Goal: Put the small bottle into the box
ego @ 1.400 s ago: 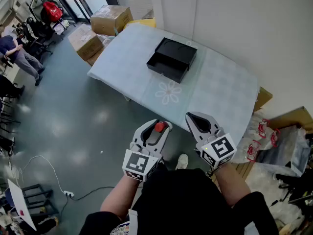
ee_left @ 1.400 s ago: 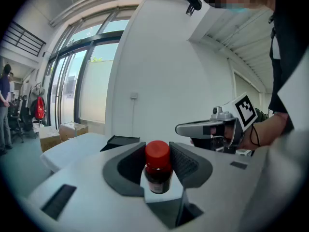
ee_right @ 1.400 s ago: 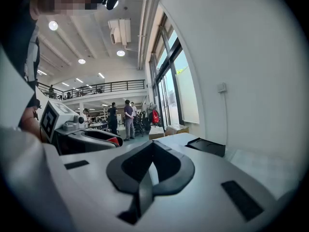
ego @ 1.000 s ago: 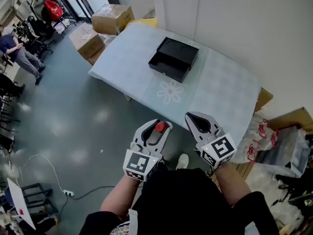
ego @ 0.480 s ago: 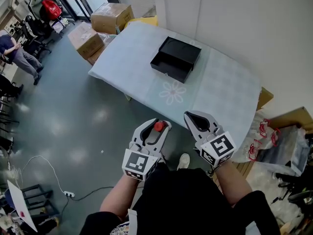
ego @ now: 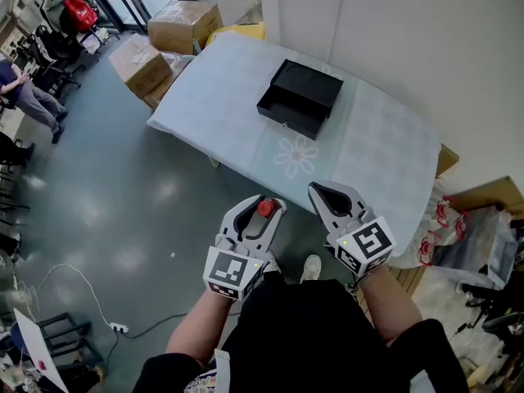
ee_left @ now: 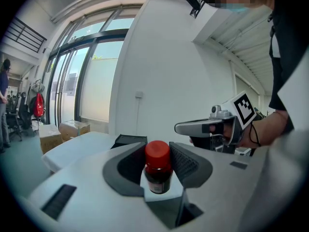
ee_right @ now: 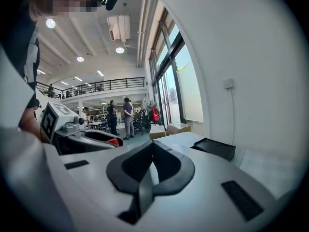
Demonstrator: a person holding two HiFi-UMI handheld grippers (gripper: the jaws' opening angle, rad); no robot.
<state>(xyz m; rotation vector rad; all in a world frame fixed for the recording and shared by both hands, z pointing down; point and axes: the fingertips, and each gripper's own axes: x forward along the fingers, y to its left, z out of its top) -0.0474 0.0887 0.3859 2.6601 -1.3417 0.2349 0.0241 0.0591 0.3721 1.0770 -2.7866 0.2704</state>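
My left gripper (ego: 262, 209) is shut on a small dark bottle with a red cap (ee_left: 157, 164); the cap (ego: 265, 208) shows between the jaws in the head view. My right gripper (ego: 327, 193) is beside it, shut with nothing between its jaws (ee_right: 152, 151). Both are held close to the person's body, short of the table. The open black box (ego: 300, 98) lies on the pale-clothed table (ego: 229, 97) ahead, also seen as the box (ee_left: 126, 140) and the box (ee_right: 216, 148).
Cardboard boxes (ego: 155, 43) stand on the floor at the table's far left end. A white wall (ego: 426, 47) runs behind the table. Bags and clutter (ego: 467, 236) lie on the right. People (ego: 20, 97) and chairs are at far left. A cable (ego: 74, 281) lies on the floor.
The view has crept slightly toward the table; the box and table sit a little to the right in the frame. Both grippers keep their pose, the left still holding the bottle.
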